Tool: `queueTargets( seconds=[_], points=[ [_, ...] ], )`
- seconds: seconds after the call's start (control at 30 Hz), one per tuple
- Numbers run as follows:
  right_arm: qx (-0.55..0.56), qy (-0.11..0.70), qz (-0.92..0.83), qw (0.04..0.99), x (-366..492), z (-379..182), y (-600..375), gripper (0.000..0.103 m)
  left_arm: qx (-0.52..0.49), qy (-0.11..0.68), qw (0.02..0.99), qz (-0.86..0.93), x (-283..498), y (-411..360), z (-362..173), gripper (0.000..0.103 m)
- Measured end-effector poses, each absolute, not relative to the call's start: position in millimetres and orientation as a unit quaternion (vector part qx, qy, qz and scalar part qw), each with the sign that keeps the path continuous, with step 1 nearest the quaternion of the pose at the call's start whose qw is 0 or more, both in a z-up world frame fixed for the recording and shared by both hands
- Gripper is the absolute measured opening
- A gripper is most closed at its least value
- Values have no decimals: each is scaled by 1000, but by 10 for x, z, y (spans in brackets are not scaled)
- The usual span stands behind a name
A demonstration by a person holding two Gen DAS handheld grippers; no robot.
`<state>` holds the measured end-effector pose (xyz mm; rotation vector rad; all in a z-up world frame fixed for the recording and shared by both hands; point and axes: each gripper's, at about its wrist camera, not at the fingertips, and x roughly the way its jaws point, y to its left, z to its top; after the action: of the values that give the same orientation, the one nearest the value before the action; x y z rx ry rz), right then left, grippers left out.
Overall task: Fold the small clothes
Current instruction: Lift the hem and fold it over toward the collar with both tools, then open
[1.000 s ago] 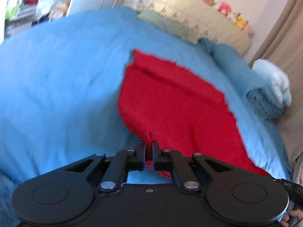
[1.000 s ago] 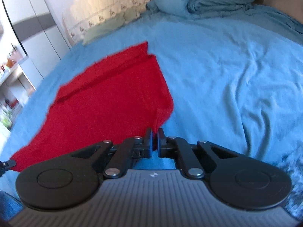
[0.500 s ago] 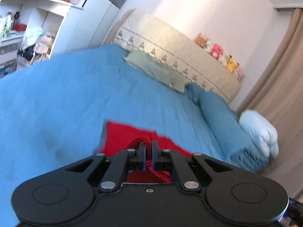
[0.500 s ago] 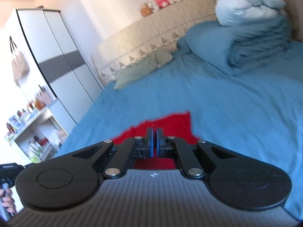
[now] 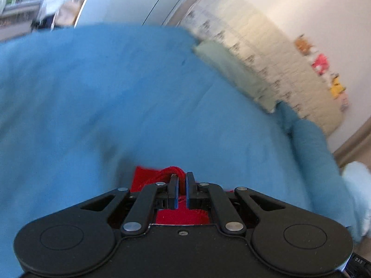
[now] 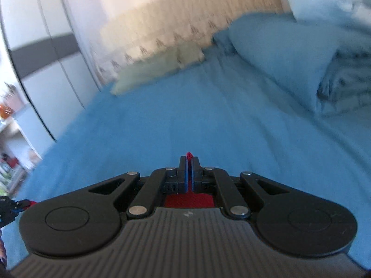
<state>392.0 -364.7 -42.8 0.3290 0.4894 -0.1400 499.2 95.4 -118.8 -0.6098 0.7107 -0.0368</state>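
Note:
A red knitted garment (image 5: 148,180) lies on the blue bedspread (image 5: 116,97), mostly hidden under my grippers. My left gripper (image 5: 181,176) is shut on a bunched edge of the red garment, which loops over its fingertips. In the right wrist view only a sliver of the red garment (image 6: 189,155) pokes out between the tips, with more red cloth below the jaws. My right gripper (image 6: 190,159) is shut on that edge. The other gripper shows at the far left edge (image 6: 7,208) of the right wrist view.
A pale green pillow (image 6: 157,67) lies at the cream headboard (image 5: 266,53). Folded blue bedding (image 6: 289,53) with a light blue bundle (image 6: 329,4) on it is stacked at the right. A white wardrobe (image 6: 41,53) and shelves stand left. Plush toys (image 5: 322,62) top the headboard.
Both grippers, still shut on the red garment's edge, swept forward over it toward the headboard. The wide red spread seen before has shrunk to a small patch under the jaws.

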Motion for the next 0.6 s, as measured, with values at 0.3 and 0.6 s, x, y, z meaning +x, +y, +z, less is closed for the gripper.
queueTargets(
  seconds=[0.3, 0.6],
  points=[
    [148, 248, -65, 955, 4472, -955, -3781, 18, -243, 335, 910, -14, 5420, 766, -1524, 5],
    [137, 257, -99, 952, 4912, -1280, -3796, 17, -171, 363, 916, 8, 5793, 484, -1719, 6]
  ],
)
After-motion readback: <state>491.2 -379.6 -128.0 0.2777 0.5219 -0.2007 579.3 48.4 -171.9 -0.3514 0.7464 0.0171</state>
